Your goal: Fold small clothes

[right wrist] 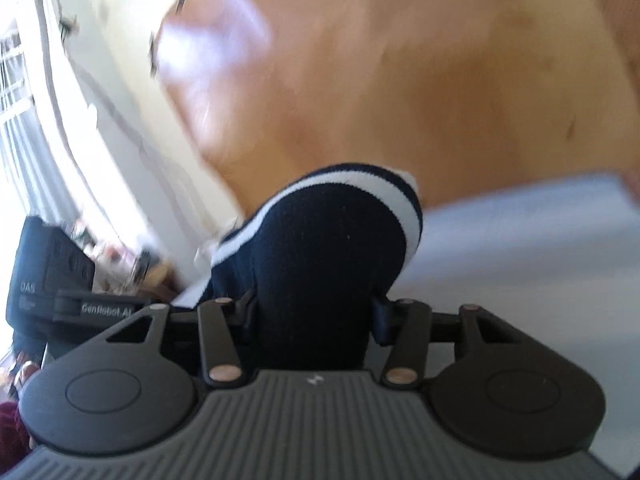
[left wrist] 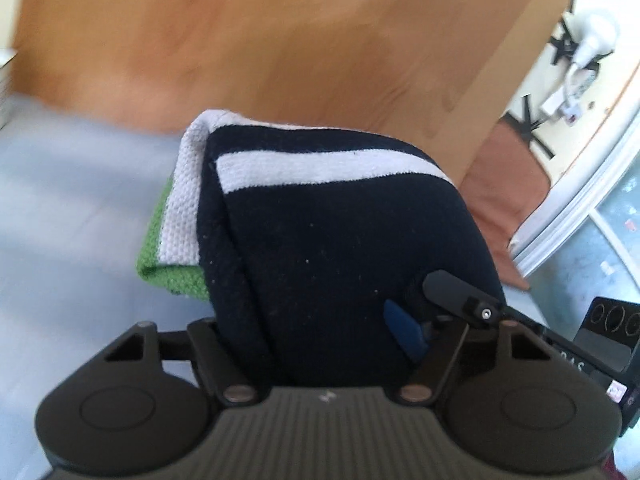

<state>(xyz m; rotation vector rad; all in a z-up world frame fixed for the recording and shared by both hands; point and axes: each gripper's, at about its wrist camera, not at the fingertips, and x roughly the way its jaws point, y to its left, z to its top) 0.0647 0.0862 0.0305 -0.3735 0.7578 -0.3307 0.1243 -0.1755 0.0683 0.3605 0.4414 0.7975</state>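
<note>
The pale blue-grey tabletop (left wrist: 60, 208) fills the near and left part of the left wrist view, with a warm wooden floor (left wrist: 280, 40) beyond it; in the right wrist view the same pale surface lies at the right and the floor is blurred.

A dark navy knitted garment with white stripes (left wrist: 340, 240) is the largest thing on show. In the left wrist view it bulges up between the two arms of the left tongs (left wrist: 320, 320), filling the whole gap and hiding the left finger entirely. On its far left edge a white band and a green band (left wrist: 168, 272) of the same folded cloth stick out over the tabletop. On the right side, a black fingertip (left wrist: 452, 288) and a blue pad (left wrist: 404, 328) press into the navy cloth, so the left tongs are pinching the garment at a middling spread.

In the right wrist view the same garment rises in a dark hump between the arms of the right tongs (right wrist: 316, 312), its striped edge curling at the far end. The cloth fills the gap and the right finger (right wrist: 384, 316) lies against it, so the right tongs pinch the garment too. Both fingertips are buried in cloth.

At the left edge of that view the other gripper's black body (right wrist: 48, 272) shows, close by.
</note>
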